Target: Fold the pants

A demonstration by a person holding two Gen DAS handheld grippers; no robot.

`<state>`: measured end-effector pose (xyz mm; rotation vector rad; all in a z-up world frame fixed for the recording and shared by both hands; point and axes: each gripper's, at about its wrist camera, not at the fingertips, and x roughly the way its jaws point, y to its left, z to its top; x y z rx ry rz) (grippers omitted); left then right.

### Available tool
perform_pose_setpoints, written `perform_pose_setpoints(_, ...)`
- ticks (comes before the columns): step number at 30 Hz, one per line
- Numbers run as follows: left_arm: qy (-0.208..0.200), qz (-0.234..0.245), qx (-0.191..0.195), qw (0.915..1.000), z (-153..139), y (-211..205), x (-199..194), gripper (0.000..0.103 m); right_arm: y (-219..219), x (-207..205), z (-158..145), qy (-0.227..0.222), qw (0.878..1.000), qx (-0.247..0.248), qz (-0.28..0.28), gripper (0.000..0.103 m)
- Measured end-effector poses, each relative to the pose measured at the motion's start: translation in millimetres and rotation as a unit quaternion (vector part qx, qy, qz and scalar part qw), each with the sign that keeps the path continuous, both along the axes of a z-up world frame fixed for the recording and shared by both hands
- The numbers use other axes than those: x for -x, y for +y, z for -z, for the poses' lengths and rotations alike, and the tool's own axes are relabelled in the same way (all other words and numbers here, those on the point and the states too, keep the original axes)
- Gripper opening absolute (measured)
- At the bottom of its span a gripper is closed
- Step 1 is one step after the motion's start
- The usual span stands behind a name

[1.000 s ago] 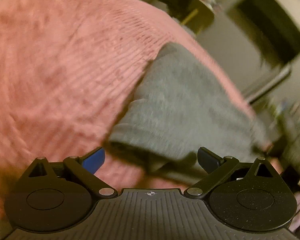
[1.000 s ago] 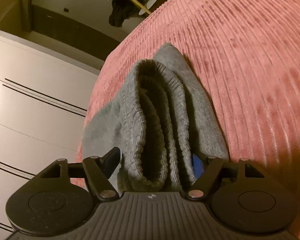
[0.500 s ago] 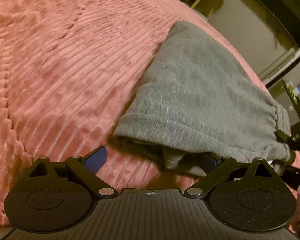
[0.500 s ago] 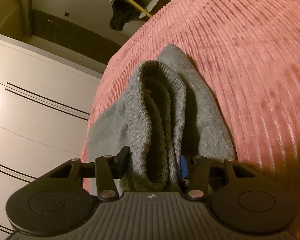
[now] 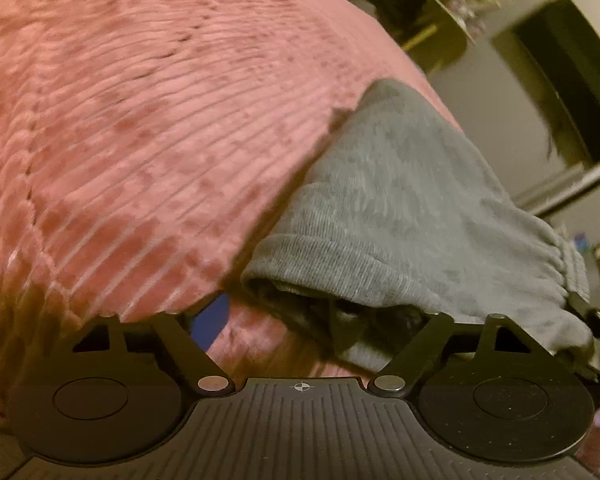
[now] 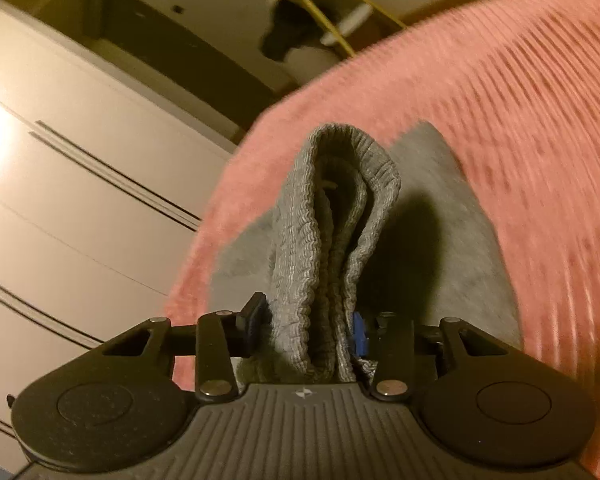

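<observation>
Grey knit pants lie folded on a pink ribbed bedspread. My left gripper is open and low at the near folded edge of the pants; its right finger is hidden under the cloth and its left blue pad rests on the bedspread. My right gripper is shut on the bunched elastic waistband and holds it up on edge above the rest of the pants.
White drawer fronts stand left of the bed in the right wrist view. A small yellow-legged table with dark cloth on it stands beyond the bed's far edge. A dark doorway lies at the far right.
My right gripper has closed tighter on the waistband and lifted it. My left gripper has sunk lower and pushed in under the folded edge; both views are blurred by motion.
</observation>
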<state>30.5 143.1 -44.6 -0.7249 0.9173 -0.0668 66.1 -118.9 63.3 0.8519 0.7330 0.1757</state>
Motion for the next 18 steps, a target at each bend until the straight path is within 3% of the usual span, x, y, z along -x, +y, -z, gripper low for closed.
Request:
perform_pose_setpoints(5,-0.007,-0.021,0.023,0.9995,1.7,7.2,3.6,0.081,-1.7,4.9,-30.9,-0.053,0.998,0.024,-0.007,0.04)
perform_pose_setpoints(9,-0.01,-0.021,0.022,0.9995,0.1,7.5,4.2,0.08,-8.0,9.4,-32.6,-0.049,0.998,0.032,0.0,0.04)
perform_pose_setpoints(12,-0.032,0.011,0.024,0.9991,-4.9,5.2,7.2,0.082,-11.2,8.5,-29.3,-0.043,0.999,0.023,0.006,0.04)
perform_pose_setpoints(15,-0.063,0.062,0.026,0.9957,-11.6,-2.7,10.3,0.091,-14.0,6.1,-28.7,-0.041,0.999,0.013,0.009,0.04)
perform_pose_setpoints(18,-0.072,0.103,-0.01,0.9921,-18.4,-18.8,8.7,0.095,-13.9,2.9,-28.9,-0.041,0.999,0.006,0.008,0.04)
